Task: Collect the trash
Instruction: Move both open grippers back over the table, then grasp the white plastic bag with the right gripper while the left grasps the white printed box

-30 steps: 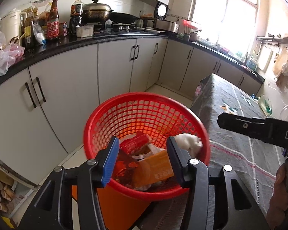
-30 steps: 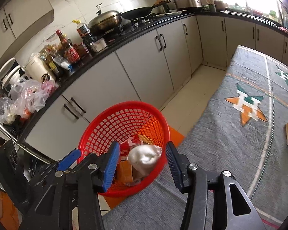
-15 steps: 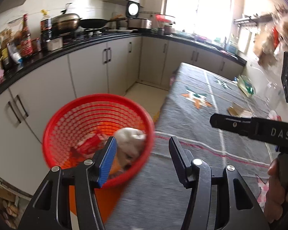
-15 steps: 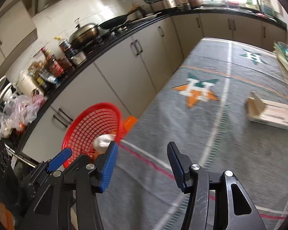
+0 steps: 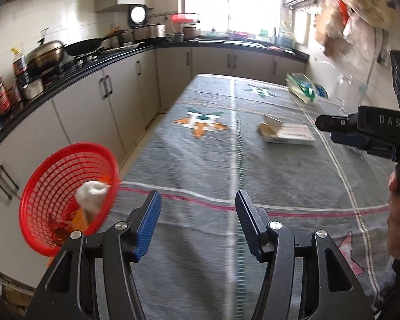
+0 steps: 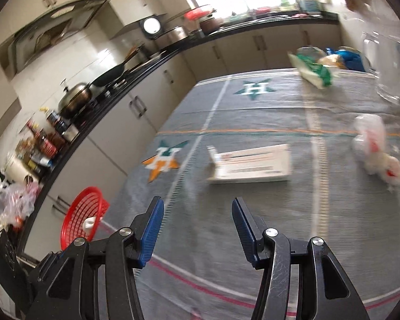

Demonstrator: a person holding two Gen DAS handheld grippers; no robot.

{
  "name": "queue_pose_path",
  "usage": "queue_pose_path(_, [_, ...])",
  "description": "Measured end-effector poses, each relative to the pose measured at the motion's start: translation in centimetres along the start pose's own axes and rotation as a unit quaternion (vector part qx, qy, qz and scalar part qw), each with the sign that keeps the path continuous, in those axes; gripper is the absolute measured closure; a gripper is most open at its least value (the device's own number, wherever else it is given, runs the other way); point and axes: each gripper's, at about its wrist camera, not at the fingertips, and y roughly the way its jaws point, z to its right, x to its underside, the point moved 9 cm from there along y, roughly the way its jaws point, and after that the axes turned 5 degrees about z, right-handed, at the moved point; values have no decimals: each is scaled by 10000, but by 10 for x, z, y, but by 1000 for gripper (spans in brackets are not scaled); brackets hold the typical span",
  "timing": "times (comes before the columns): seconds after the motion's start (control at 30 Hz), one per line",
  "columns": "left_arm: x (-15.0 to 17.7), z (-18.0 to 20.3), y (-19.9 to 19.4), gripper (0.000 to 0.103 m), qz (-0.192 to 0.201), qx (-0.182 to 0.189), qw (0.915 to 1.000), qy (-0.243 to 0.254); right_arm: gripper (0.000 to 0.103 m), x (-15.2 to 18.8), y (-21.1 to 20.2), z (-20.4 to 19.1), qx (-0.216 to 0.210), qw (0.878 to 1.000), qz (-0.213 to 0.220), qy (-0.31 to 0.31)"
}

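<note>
A red mesh basket (image 5: 40,200) (image 6: 74,224) stands off the table's left edge, holding a white crumpled wad (image 5: 92,197) and orange and red wrappers. On the grey cloth lies a flat white carton (image 5: 288,134) (image 6: 253,164) with one flap raised. A crumpled white plastic bag (image 6: 376,149) with red print lies at the right. My left gripper (image 5: 197,196) hangs open over the cloth with nothing between its fingers. Ahead of my right gripper (image 6: 197,200), which is open and empty as well, lies the carton. In the left wrist view the right gripper's body (image 5: 360,130) shows at the right, held by a hand (image 5: 398,213).
The grey tablecloth (image 5: 226,165) has star patterns and stripes. A green and white bag (image 5: 301,88) (image 6: 313,70) and blue packets lie at the table's far right. A black counter (image 5: 93,61) with a wok, pots and bottles runs along the left above white cabinets.
Both grippers swung right, away from the basket and over the table. The basket slid to the left of both views; the carton and plastic bag came into sight.
</note>
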Motion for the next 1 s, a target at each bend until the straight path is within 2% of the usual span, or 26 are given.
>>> queue_pose_path(0.33, [-2, 64, 7, 43, -73, 160, 9979, 630, 44, -16, -38, 80, 369, 9976, 338, 484])
queue_pose_path(0.57, [-3, 102, 16, 42, -149, 299, 9947, 977, 43, -29, -60, 122, 570, 9939, 510, 794])
queue_pose_path(0.87, [0, 130, 25, 40, -227, 407, 9917, 1197, 38, -53, -72, 159, 854, 9892, 490, 1082])
queue_pose_path(1.0, [3, 136, 29, 39, -369, 524, 9902, 1237, 34, -62, -71, 177, 932, 9863, 677, 1184])
